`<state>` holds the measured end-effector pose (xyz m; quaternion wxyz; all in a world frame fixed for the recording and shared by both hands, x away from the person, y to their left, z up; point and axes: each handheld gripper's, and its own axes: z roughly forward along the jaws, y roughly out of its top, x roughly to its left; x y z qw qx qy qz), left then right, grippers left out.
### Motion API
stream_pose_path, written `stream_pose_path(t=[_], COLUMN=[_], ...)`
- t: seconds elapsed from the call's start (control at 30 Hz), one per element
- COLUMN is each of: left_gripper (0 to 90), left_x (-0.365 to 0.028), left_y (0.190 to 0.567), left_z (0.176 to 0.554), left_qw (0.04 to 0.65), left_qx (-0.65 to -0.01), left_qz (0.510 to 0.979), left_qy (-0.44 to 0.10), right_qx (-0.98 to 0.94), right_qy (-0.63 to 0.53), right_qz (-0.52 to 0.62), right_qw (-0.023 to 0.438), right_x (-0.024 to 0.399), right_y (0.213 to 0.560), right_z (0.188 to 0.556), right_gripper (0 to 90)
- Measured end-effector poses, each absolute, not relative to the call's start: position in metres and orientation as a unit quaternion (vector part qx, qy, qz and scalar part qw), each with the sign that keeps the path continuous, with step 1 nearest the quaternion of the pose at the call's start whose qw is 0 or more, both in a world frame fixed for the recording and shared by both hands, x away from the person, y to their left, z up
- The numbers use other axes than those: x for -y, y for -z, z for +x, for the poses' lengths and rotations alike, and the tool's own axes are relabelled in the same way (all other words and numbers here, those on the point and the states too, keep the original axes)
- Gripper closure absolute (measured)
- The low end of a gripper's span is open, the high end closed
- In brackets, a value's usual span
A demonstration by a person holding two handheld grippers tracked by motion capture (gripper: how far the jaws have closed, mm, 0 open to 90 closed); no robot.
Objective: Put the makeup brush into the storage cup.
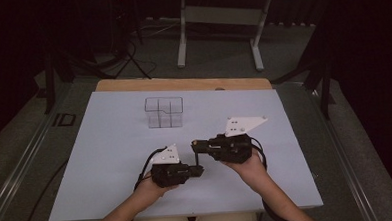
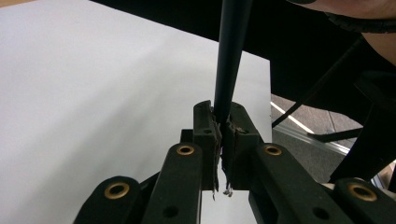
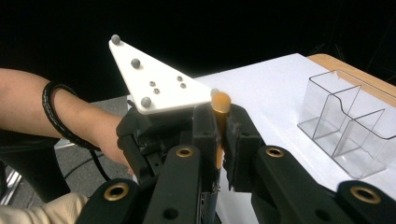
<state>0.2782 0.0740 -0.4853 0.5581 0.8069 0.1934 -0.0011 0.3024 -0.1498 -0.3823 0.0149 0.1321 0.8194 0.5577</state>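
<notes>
My left gripper [image 1: 200, 169] sits low over the pale table sheet [image 1: 111, 159], near my edge of it, jaws pointing toward the right one. My right gripper [image 1: 195, 145] is just beside it, a little farther up the sheet, jaws pointing back at the left. The two tips are very close together in the high view, and I cannot tell from there whether they touch.

Looking along my left jaws, they are clenched on a thin dark rod [image 2: 229, 60]. It rises from between the pads, nearly upright in that view and leaning slightly, and runs out past the top edge. The pads press it from both sides, with frayed bits hanging from their lower ends.

Looking along my right jaws, they are clenched too, gripping a slim orange-tipped stick [image 3: 220, 116]. Its rounded orange end [image 3: 221, 101] pokes out just above the pads, and the orange shaft runs down through the narrow gap between them. Straight ahead in that view is my left gripper's white three-cornered plate [image 3: 159, 84], with my left hand [image 3: 100, 135] behind it and a black band [image 3: 52, 116] round the wrist.

The clear plastic organiser [image 1: 164, 112] stands apart, farther up the sheet toward the wooden edge [image 1: 183, 84], well away from both grippers. In the right gripper view it shows off to the right, its see-through compartments [image 3: 345, 121] open at the top.
</notes>
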Motion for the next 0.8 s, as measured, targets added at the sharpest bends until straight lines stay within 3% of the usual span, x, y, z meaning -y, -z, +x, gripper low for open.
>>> stream_pose_path(t=[0.07,0.17,0.2,0.4,0.8], left_gripper=[83.6,64.2,63.7,63.9,76.4], left_x=[-0.075,-0.08,-0.082,-0.088,-0.093], left_y=[0.485,0.481,0.478,0.458,0.44], left_z=[0.279,0.28,0.28,0.278,0.281], left_qw=[0.564,0.578,0.584,0.608,0.628], left_qx=[-0.198,-0.208,-0.211,-0.196,-0.183], left_qz=[0.802,0.789,0.784,0.769,0.756], left_qy=[0.009,0.001,-0.005,-0.018,-0.008], right_qx=[-0.819,-0.818,-0.818,-0.814,-0.811], right_qy=[-0.559,-0.56,-0.56,-0.564,-0.57], right_qz=[0.129,0.132,0.132,0.138,0.131], right_qw=[0.013,0.014,0.015,0.014,0.011], right_x=[0.15,0.151,0.152,0.153,0.151], right_y=[0.382,0.382,0.382,0.389,0.391], right_z=[0.302,0.301,0.301,0.301,0.299], right_gripper=[84.4,84.5,84.5,84.5,84.4])
